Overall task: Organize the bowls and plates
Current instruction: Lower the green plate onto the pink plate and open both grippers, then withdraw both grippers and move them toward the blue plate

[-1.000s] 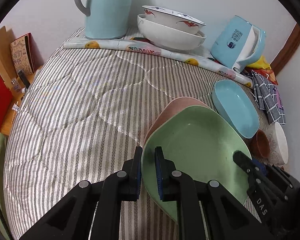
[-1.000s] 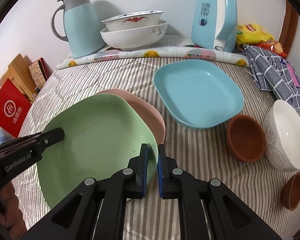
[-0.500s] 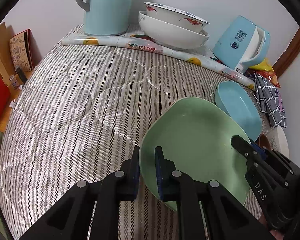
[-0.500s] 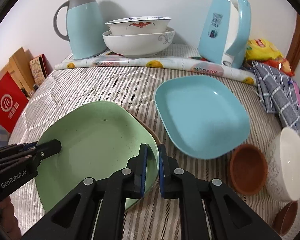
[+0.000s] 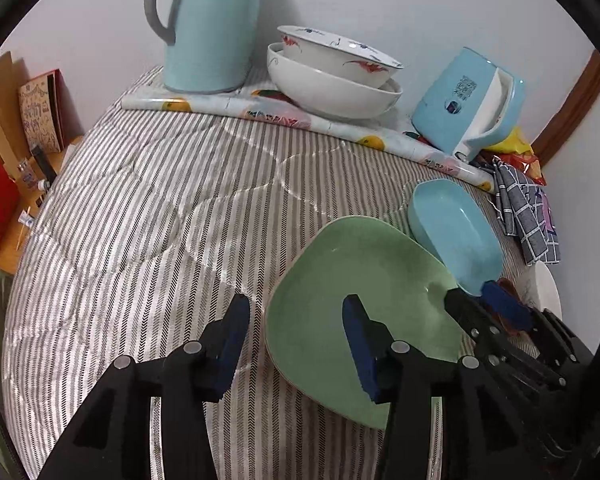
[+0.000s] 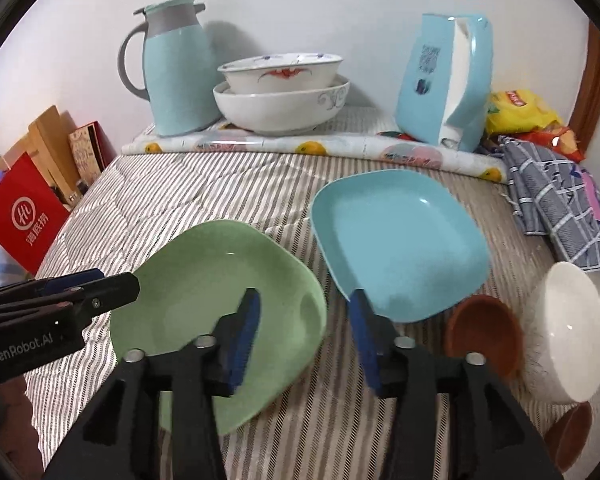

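A green plate (image 5: 360, 292) (image 6: 216, 296) lies flat on the striped cloth; the pink plate seen under it earlier is hidden. My left gripper (image 5: 296, 344) is open, its jaws astride the plate's near-left rim. My right gripper (image 6: 304, 340) is open, astride the plate's right rim, and shows in the left wrist view (image 5: 484, 300). A blue plate (image 5: 456, 236) (image 6: 396, 240) lies just right of the green one. A brown bowl (image 6: 484, 332), a white bowl (image 6: 568, 332) and a second brown bowl (image 6: 568, 436) stand at the right.
At the back stand a blue thermos jug (image 6: 176, 68), two stacked white bowls (image 6: 280, 96) and a blue kettle (image 6: 444, 84) on a fruit-print mat. A checked cloth (image 6: 560, 208) and snack bags lie at the right. A red bag (image 6: 24, 212) stands beyond the left edge.
Both grippers were shut on the green plate's rim and carried it over the pink plate. Now both have opened and the green plate rests there, hiding the pink one.
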